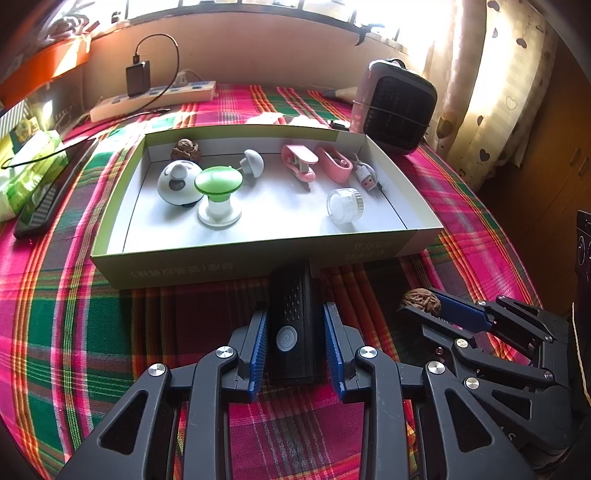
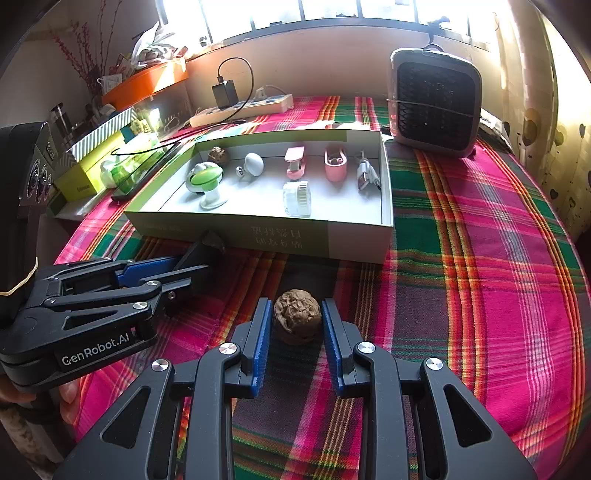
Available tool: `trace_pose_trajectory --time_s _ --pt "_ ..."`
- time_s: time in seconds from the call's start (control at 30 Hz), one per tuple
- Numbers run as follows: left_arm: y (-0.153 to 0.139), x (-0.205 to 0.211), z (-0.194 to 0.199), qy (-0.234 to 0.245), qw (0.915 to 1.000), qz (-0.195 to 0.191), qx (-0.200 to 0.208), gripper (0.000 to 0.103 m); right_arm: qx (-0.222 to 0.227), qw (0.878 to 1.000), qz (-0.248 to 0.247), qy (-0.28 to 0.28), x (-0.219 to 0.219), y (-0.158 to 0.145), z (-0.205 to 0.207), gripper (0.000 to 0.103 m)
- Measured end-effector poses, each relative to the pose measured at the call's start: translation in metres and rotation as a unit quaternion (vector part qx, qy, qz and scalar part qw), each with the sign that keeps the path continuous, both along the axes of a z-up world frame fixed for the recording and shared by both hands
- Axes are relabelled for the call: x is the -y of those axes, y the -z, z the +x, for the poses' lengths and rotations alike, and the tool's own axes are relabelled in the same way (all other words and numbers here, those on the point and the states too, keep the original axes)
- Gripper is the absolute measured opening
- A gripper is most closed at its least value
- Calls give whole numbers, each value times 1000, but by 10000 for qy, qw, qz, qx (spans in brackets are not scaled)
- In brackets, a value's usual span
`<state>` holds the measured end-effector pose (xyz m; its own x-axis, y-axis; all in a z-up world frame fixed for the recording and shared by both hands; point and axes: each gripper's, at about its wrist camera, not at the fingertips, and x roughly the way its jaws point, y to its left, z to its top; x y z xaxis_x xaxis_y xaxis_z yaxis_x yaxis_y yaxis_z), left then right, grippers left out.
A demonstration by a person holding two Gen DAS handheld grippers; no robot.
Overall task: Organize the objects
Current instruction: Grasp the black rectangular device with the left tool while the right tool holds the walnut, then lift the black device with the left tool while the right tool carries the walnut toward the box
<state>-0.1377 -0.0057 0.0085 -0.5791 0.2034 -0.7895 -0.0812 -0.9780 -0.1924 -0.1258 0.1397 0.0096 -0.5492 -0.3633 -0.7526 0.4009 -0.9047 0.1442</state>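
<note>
Left wrist view, plaid tablecloth [image 1: 55, 314], sunlit window [image 1: 388, 14], left claw [image 1: 295, 343] pinching black device [image 1: 293, 317], right claw [image 2: 297, 332] pinching walnut [image 2: 297, 314].

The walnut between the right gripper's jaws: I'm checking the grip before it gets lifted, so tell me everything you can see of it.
The brown, wrinkled walnut is roundish, with a hard-looking furrowed shell that appears whole. It sits on the pink and green plaid cloth, in front of the shallow green and white cardboard box and apart from it. The right gripper has its blue ribbed pads at either flank, jaws closed on it.
</note>
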Motion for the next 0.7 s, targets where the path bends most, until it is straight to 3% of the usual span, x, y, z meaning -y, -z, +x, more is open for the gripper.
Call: trace_pose_trajectory --time_s 0.7 --pt "-10 2 13 62 9998 48 -186 27 -150 9999 -26 1 5 -11 3 28"
